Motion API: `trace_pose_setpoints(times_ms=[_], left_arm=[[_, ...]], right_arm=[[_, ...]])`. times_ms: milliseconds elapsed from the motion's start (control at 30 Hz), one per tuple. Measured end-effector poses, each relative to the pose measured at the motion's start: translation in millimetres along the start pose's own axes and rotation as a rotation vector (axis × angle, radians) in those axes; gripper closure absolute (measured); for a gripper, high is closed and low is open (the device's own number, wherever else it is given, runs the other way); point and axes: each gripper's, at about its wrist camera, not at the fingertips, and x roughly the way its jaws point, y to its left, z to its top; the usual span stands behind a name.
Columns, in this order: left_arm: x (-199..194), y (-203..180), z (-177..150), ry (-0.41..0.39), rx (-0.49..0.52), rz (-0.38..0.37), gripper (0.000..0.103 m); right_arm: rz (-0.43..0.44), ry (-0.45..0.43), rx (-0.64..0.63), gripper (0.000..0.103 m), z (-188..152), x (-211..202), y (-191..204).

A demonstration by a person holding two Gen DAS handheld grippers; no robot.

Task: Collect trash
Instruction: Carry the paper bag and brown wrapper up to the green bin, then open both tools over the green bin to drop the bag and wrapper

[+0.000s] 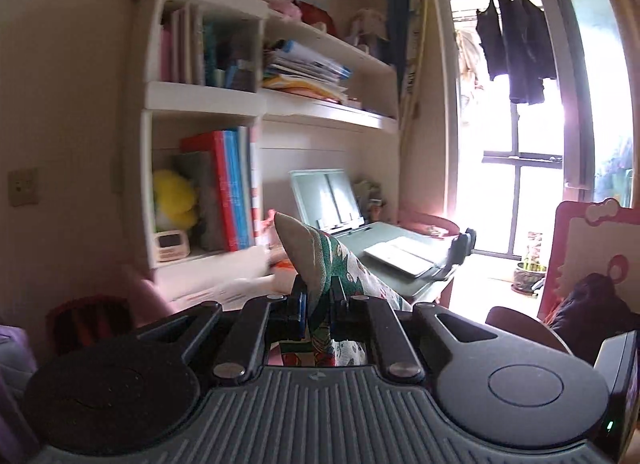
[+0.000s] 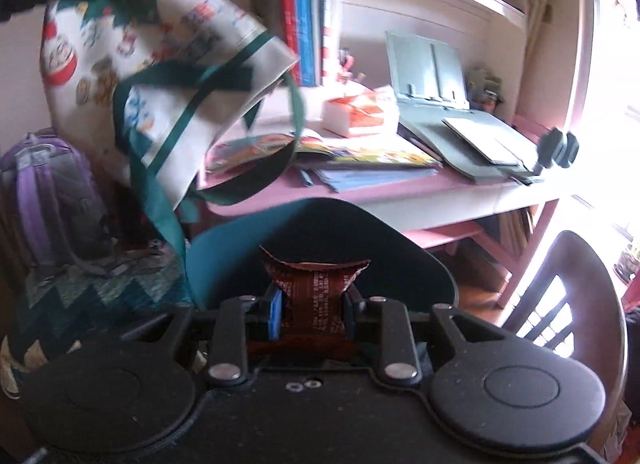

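While your left tongs (image 1: pixel 318 306) are clamped tight on the fabric of the white cloth tote bag with the green trim and Christmas print (image 2: pixel 160 48), the bag hangs up in the air to the upper left of the right wrist view, above the pink desk (image 2: pixel 400 192), with its green straps dangling loose. Holding it by one edge like that looks meant to let the mouth sag open as a trash receptacle, but the opening isn't clearly visible from here; the bag is blurred.

Your right tongs (image 2: pixel 312 304) are closed on the crumpled reddish-brown foil wrapper with printed text (image 2: pixel 316 288), pads pressing both sides, top edge flaring out above the fingers. That's the trash item: off the desk, in the grip, hovering over the teal chair back (image 2: pixel 224 264) and well apart from the bag.

My read: pickup is done, drop into the bag is next. You'd need to bring the wrapper over the bag mouth, and the straps could get in the way.

The desk carries open colourful picture books (image 2: pixel 360 152), a white and orange carton (image 2: pixel 356 112) and a grey-green book stand (image 2: pixel 428 68). Can't tell if any of that counts as trash. A purple backpack (image 2: pixel 44 192) sits on the bed at left.
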Motion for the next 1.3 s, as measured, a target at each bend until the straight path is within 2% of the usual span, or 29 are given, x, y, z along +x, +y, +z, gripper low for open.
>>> trace_pose_setpoints(times_ms=[200,533,733,833,933,1033,1100,1133,1300], left_arm=[[44,-26,-38,0.096,0.05,-0.018,0.093],[123,-44,-106,0.362,0.158,0.008,0.093],[150,-53,-135,0.518,0.158,-0.032,0.093],[158,-55,-145,0.576,0.146,-0.042,0.092],[160,-55,-149,0.589,0.136,-0.05,0.092],[160,-53,-149,0.603,0.122,-0.057,0.09],[159,-50,-147,0.607,0.09,-0.06,0.085],[158,-48,-146,0.606,0.073,-0.062,0.082],[144,-44,-137,0.578,0.054,-0.069,0.082]], right_arm=[[-0.009,0.045,0.001,0.075,-14,16,-13],[0.026,0.128,-0.001,0.074,-24,53,-13],[0.034,0.179,-0.013,0.074,-28,73,-14],[0.036,0.178,-0.022,0.069,-28,75,-14],[0.043,0.172,-0.019,0.062,-28,75,-15],[0.038,0.17,-0.02,0.061,-28,73,-16],[0.035,0.172,-0.019,0.06,-28,71,-15],[0.035,0.17,-0.018,0.059,-28,70,-15],[0.039,0.153,-0.003,0.051,-26,56,-15]])
